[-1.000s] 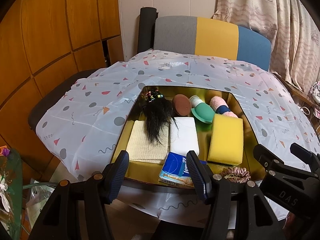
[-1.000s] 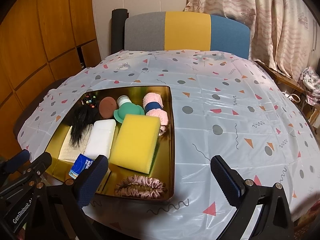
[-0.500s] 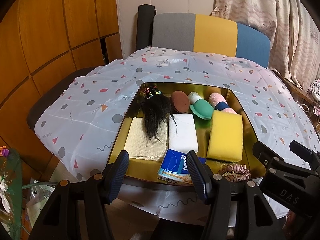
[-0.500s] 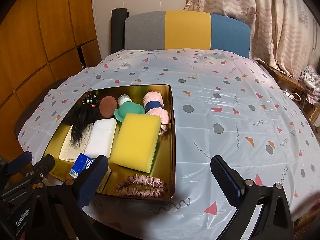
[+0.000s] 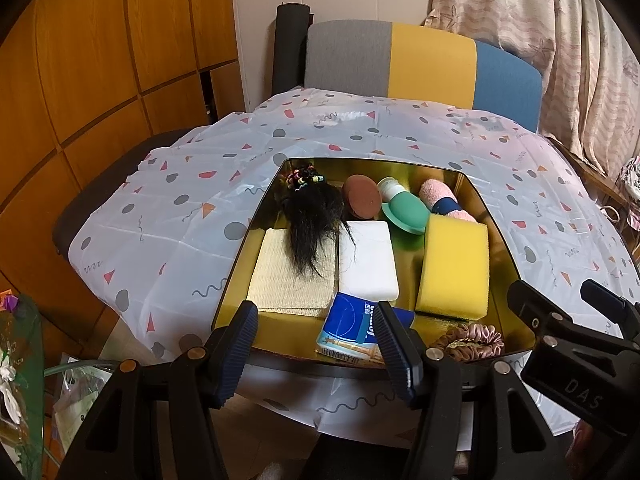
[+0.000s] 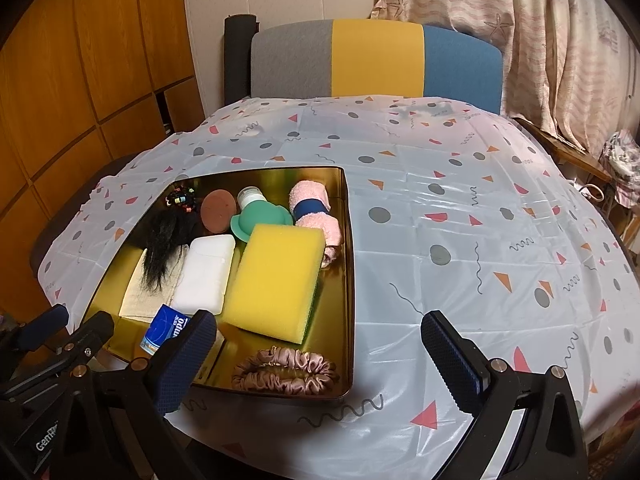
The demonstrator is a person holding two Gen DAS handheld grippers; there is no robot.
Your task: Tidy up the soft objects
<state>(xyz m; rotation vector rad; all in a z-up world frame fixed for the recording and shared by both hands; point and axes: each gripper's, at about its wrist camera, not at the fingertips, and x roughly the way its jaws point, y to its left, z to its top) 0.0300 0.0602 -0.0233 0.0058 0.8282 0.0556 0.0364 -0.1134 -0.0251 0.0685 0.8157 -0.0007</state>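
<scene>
Left gripper (image 5: 316, 344): jaws apart, nothing between them; hovers at the near edge of the tray, tissue pack seen through the gap.
Gold metal tray (image 6: 347, 264): on patterned white tablecloth (image 6: 460, 216), at 9 o'clock of the table in the right wrist view.
Tray contents, left to right: beige woven cloth (image 5: 288, 280) under black hair tuft (image 5: 314, 224); white foam block (image 5: 368, 260); blue tissue pack (image 5: 350, 326) at 6 o'clock; brown round puff (image 5: 362, 200); green silicone cap (image 5: 404, 212); yellow rectangular sponge (image 5: 454, 268); pink rolled towel (image 6: 316, 212) at 1 o'clock; pink satin scrunchie (image 6: 286, 372) at 5 o'clock.
Right gripper (image 6: 320, 364): jaws wide apart, holding nothing; above the tray's near right corner.
</scene>
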